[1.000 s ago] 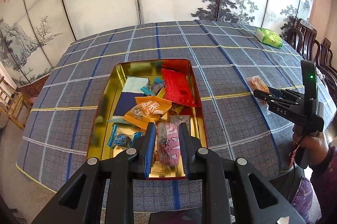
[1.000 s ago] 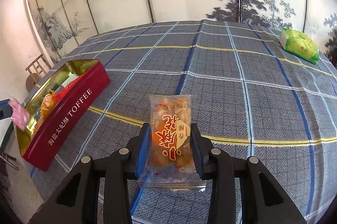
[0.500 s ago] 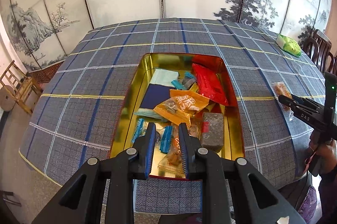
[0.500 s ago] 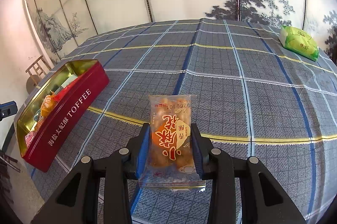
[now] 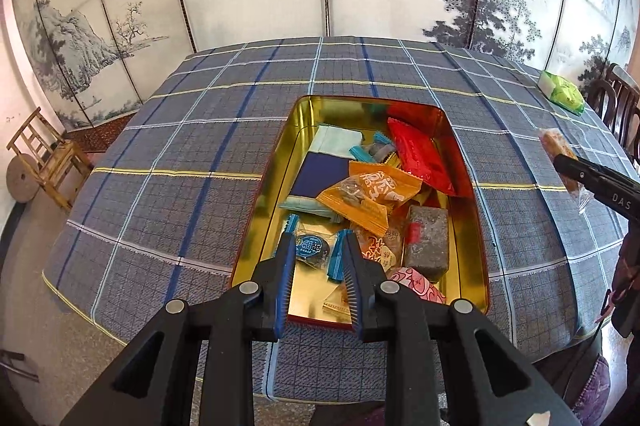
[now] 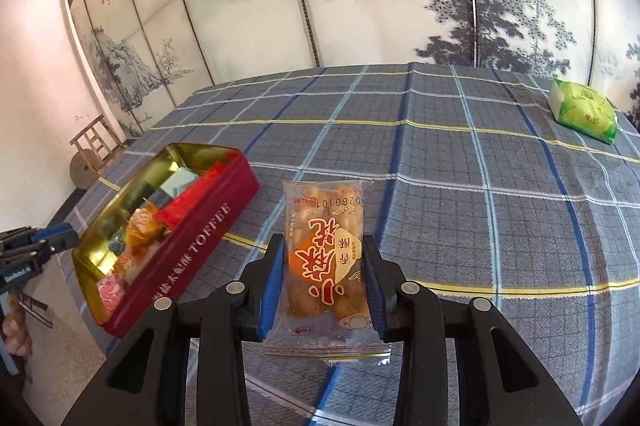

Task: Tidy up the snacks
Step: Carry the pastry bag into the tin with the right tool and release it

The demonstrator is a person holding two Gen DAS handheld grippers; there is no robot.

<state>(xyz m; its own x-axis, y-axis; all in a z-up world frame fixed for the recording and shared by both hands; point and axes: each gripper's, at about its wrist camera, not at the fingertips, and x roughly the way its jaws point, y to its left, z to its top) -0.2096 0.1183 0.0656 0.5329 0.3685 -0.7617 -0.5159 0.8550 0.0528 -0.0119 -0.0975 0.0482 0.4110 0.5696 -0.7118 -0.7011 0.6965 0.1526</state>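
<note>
My left tongs [image 5: 316, 258] dropped the pink packet [image 5: 416, 284] into the glossy gold-lined toffee tin [image 5: 260, 193]; now parted, empty, above it. Right tongs [image 6: 325, 278] clamp a crinkly clear biscuit packet [image 6: 326, 254] over the checked cloth tabletop [image 6: 460, 218]. Green pack [image 6: 582, 109] far right.

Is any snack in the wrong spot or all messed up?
One green packet lies alone at the far side of the table, away from the toffee tin where the other snacks are piled. Nothing looks spilled or torn.
</note>
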